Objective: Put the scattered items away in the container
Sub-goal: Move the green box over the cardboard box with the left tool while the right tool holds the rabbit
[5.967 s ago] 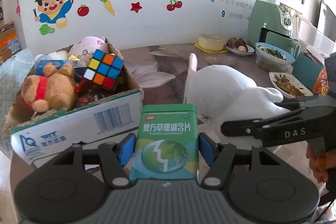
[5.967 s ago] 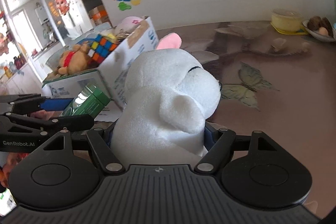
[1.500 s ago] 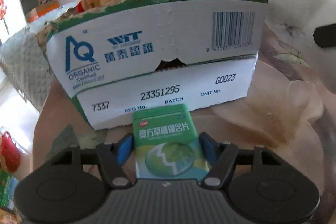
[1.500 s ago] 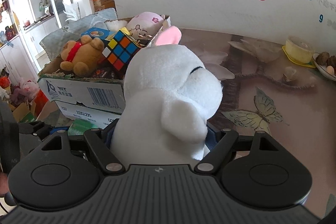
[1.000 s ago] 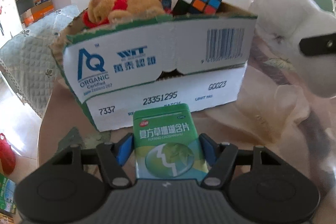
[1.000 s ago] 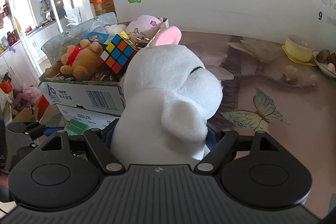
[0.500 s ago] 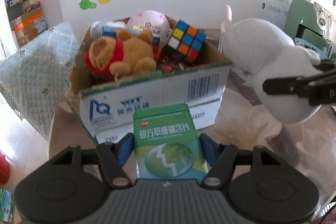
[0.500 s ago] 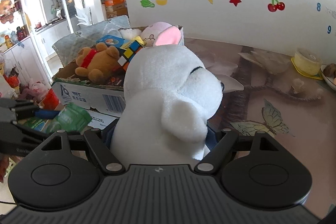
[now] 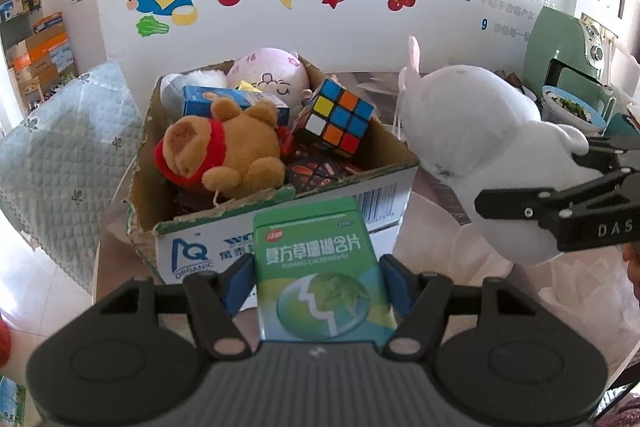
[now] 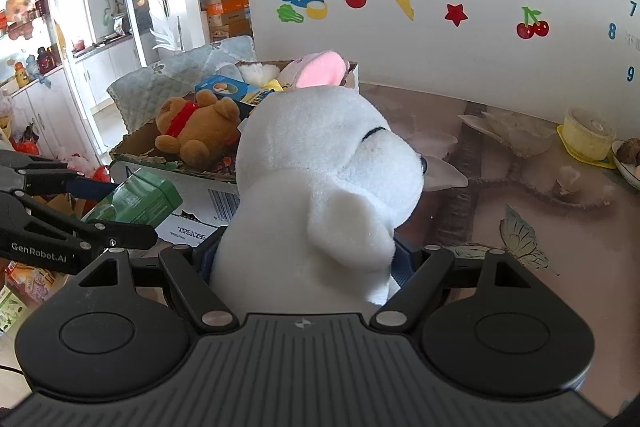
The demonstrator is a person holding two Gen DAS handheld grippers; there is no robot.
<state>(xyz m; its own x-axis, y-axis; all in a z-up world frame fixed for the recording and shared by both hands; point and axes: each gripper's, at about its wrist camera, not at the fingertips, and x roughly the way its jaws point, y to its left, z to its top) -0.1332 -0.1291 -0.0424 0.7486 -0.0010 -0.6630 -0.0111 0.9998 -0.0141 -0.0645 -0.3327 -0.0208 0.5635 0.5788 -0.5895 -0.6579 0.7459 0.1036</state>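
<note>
My left gripper (image 9: 318, 279) is shut on a green tin box (image 9: 320, 267), held just in front of and slightly above the near wall of the cardboard box (image 9: 192, 251). The box holds a brown teddy bear (image 9: 224, 151), a Rubik's cube (image 9: 334, 119), a pink plush (image 9: 268, 75) and a blue carton (image 9: 204, 99). My right gripper (image 10: 304, 259) is shut on a white plush toy (image 10: 320, 167), held to the right of the cardboard box (image 10: 192, 179). In the right wrist view the green tin (image 10: 140, 195) shows at the left in the left gripper (image 10: 100, 211).
The table top (image 10: 520, 211) with its butterfly pattern stretches right. A yellow lidded cup (image 10: 586, 135) and a dish stand at the far right. A green appliance (image 9: 568, 43) and food bowls stand behind the plush. A quilted cushion (image 9: 60, 147) lies left of the box.
My left gripper has risen with the green tin, from facing the box's front wall to looking down into the box. The right gripper with the white plush has stayed nearly still.
</note>
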